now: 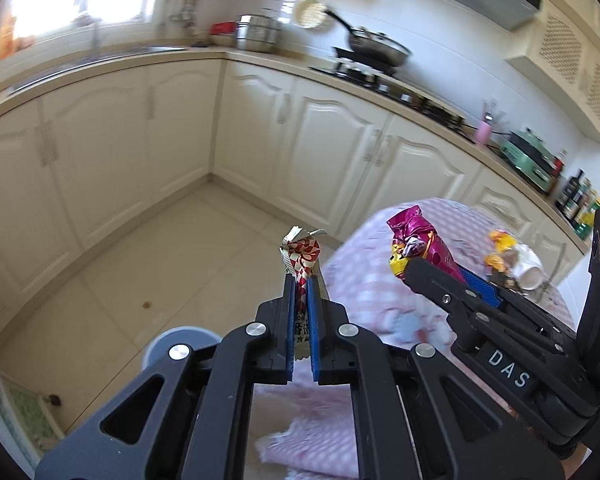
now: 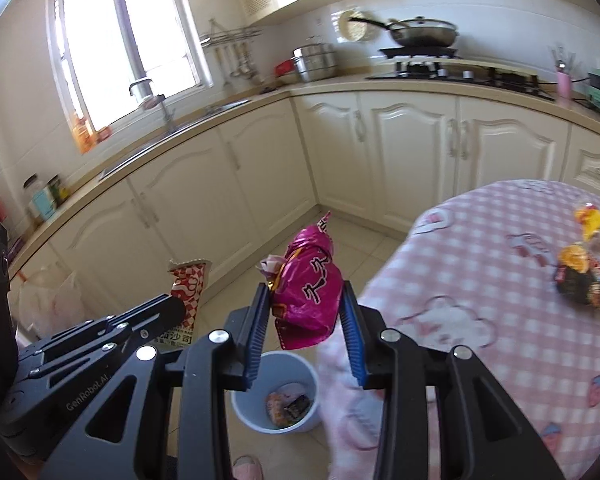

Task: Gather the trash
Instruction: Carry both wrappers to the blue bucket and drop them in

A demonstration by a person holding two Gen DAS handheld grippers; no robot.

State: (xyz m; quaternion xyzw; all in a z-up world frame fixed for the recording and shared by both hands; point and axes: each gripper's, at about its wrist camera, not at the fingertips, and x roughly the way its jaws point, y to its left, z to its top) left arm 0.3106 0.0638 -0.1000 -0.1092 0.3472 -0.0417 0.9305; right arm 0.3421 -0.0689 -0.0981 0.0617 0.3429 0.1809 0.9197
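I've got the left gripper [image 1: 302, 280] clamped on a red-and-white wrapper [image 1: 303, 258]; pads nearly together, wrapper sticking up past the tips w/ its crumpled silver end on top. In the right wrist view that same wrapper [image 2: 189, 286] shows to the left of my right gripper [image 2: 306, 300]. Right gripper is pinching a magenta snack bag [image 2: 310, 292], jaws part-spread around its bulk, pads pressing both sides, bag poking up beyond the tips. From the left cam the bag [image 1: 418, 242] sits up and to the right of the left claw, held in the other gripper's black fingers.

Trash bin [image 2: 277, 390] is on the floor directly below the right claw, between its fingers in frame, some wrappers already inside. Left cam catches only the bin's rim [image 1: 179, 338], low-left of the claw.

Pink checked table [image 2: 480, 264] is to the right of both claws; more litter [image 2: 584, 280] lies at its far right side, well apart from the grippers.
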